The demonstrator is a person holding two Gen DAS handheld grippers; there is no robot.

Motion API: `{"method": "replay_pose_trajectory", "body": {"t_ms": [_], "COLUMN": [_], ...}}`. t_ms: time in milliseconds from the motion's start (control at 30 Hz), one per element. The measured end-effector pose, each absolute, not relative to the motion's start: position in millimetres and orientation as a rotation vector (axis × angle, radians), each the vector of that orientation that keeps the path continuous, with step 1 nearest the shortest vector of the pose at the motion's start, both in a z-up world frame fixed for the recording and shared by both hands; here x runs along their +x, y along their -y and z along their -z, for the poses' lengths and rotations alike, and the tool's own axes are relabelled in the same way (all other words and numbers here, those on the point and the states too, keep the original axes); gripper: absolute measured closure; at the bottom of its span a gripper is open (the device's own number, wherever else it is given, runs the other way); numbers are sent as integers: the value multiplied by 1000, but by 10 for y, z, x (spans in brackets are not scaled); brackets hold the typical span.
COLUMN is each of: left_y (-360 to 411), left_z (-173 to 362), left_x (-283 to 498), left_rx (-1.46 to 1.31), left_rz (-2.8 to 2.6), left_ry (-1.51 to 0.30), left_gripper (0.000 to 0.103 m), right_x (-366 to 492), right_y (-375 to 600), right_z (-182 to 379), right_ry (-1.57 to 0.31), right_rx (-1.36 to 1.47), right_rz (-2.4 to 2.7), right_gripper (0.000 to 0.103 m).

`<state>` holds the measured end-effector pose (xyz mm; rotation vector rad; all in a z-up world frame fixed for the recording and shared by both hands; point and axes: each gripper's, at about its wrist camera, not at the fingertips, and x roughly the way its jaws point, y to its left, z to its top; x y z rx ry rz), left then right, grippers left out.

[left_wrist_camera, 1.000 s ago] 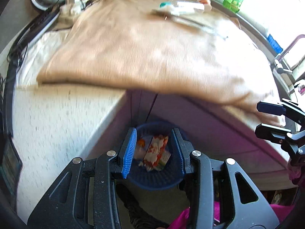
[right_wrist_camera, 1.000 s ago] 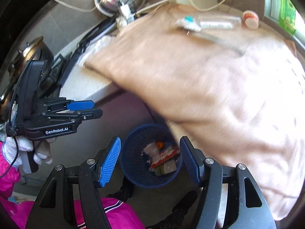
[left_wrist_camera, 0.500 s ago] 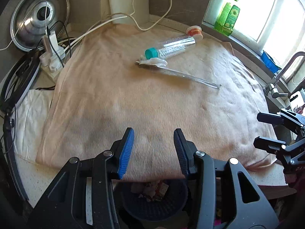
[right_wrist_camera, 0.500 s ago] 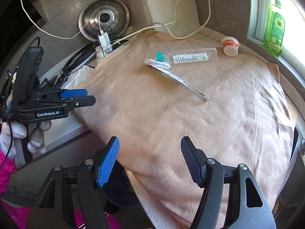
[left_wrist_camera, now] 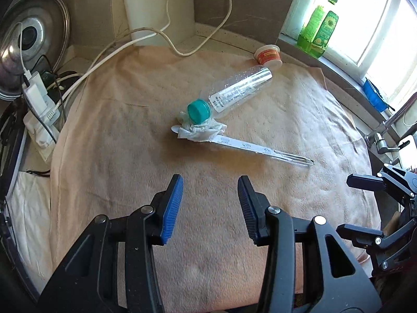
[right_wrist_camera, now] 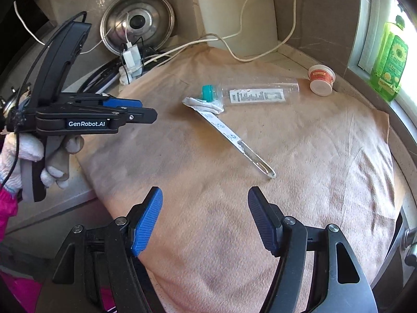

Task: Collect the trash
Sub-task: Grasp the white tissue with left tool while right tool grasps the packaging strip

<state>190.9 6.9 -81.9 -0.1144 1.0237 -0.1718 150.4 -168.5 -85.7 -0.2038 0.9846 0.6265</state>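
A clear plastic bottle (left_wrist_camera: 234, 91) (right_wrist_camera: 258, 94) with a teal cap (left_wrist_camera: 198, 110) lies on a beige towel (left_wrist_camera: 130, 143) (right_wrist_camera: 325, 156). A crumpled white tissue (left_wrist_camera: 200, 131) (right_wrist_camera: 206, 105) rests by the cap, over a long clear wrapped utensil (left_wrist_camera: 263, 151) (right_wrist_camera: 234, 140). A small orange-and-white cup (left_wrist_camera: 268, 56) (right_wrist_camera: 322, 78) stands behind. My left gripper (left_wrist_camera: 209, 185) (right_wrist_camera: 146, 110) is open and empty above the towel's near part. My right gripper (right_wrist_camera: 204, 195) (left_wrist_camera: 350, 203) is open and empty too.
A steel pot lid (left_wrist_camera: 28, 52) (right_wrist_camera: 138, 26) leans at the back left beside a charger and power strip (left_wrist_camera: 39, 101). White cables (left_wrist_camera: 166, 36) cross the back. A green soap bottle (left_wrist_camera: 319, 28) (right_wrist_camera: 389, 60) stands on the sill. A tap (left_wrist_camera: 383, 135) is at right.
Both grippers have risen from over the blue trash bin below the counter edge to above the towel. The bin has dropped out of view. Both stay open.
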Motion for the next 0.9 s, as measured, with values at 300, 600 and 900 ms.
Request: {"method": "replay_pose_trajectory", "body": {"t_ms": [300, 600, 900], "left_y": [9, 120, 91], "left_z": [946, 1140, 1295], "left_x": [2424, 2765, 2966], "left_rx": [-58, -19, -10], "left_rz": [176, 189, 173], "left_ry": [-1070, -1129, -1162], "left_gripper": [58, 58, 58], "right_x": [1893, 2213, 2441], "right_y": [1607, 1442, 1236], "right_z": [966, 1142, 1335], "right_ry": [-1020, -1060, -1083], "right_rx": [-195, -214, -287], "right_rz": [-638, -651, -648], "right_gripper": [36, 36, 36]}}
